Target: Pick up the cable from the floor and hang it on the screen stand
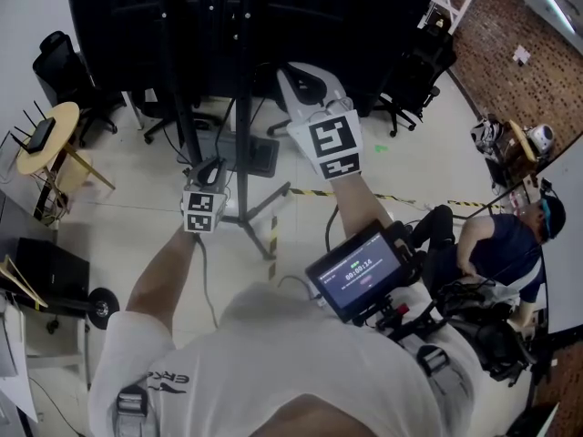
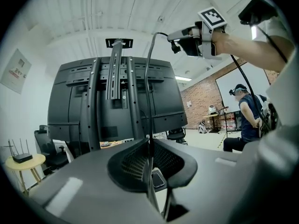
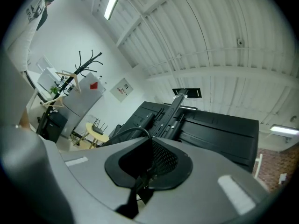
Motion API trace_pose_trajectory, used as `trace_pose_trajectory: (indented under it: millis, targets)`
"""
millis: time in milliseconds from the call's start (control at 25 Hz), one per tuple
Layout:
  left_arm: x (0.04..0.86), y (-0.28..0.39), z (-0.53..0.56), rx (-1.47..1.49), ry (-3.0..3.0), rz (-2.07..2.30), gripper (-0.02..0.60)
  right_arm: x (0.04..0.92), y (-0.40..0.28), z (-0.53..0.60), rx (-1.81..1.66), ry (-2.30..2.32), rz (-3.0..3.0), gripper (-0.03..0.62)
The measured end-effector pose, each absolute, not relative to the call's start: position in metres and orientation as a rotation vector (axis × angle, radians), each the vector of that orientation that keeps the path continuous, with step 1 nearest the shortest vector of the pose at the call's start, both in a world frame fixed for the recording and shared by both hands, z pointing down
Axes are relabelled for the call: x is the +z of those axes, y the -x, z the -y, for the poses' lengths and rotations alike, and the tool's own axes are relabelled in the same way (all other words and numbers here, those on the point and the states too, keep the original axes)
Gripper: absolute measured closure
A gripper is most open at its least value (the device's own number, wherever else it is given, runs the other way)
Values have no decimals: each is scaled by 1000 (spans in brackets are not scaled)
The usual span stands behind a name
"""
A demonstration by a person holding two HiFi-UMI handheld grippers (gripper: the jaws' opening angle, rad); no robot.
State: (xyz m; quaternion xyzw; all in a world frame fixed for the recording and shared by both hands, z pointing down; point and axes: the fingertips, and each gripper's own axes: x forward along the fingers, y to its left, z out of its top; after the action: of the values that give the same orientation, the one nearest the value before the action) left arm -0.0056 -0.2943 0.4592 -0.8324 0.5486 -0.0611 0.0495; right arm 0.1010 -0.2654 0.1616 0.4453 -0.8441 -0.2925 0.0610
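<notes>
The black cable [image 2: 147, 78] runs straight up from my left gripper [image 2: 149, 146], whose jaws are shut on it, to my right gripper [image 2: 180, 35] held higher. In the right gripper view my right gripper [image 3: 150, 143] is shut on the cable [image 3: 126, 132], which loops out to the left of the jaws. The head view shows the left gripper [image 1: 211, 167] low beside the screen stand [image 1: 244, 135] and the right gripper [image 1: 301, 80] raised near the back of the black screen [image 1: 255, 16]. The stand's perforated uprights [image 2: 117, 78] rise just beyond both grippers.
A small round wooden table [image 1: 46, 139] with a router stands at the left. Office chairs [image 1: 55, 62] sit behind it. A seated person [image 1: 510, 244] is at the right. Yellow-black tape [image 1: 273, 235] lies on the floor by the stand's feet. A small monitor [image 1: 360, 271] hangs at my chest.
</notes>
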Motion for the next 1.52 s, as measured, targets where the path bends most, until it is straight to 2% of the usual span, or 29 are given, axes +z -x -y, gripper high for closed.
trace_pose_trajectory:
  millis: [480,840,1520]
  targets:
    - [462,15,288,-196,2560,-1676,569,162,-122,272,-841,-1415,2542,565]
    - [448,55,289,-93,2531,-1797,571,180,-141,283,-779,-1458,2525,565]
    - [330,138,290,158,2367,-1918,572,215,-153,297,-635,-1519,2532,568]
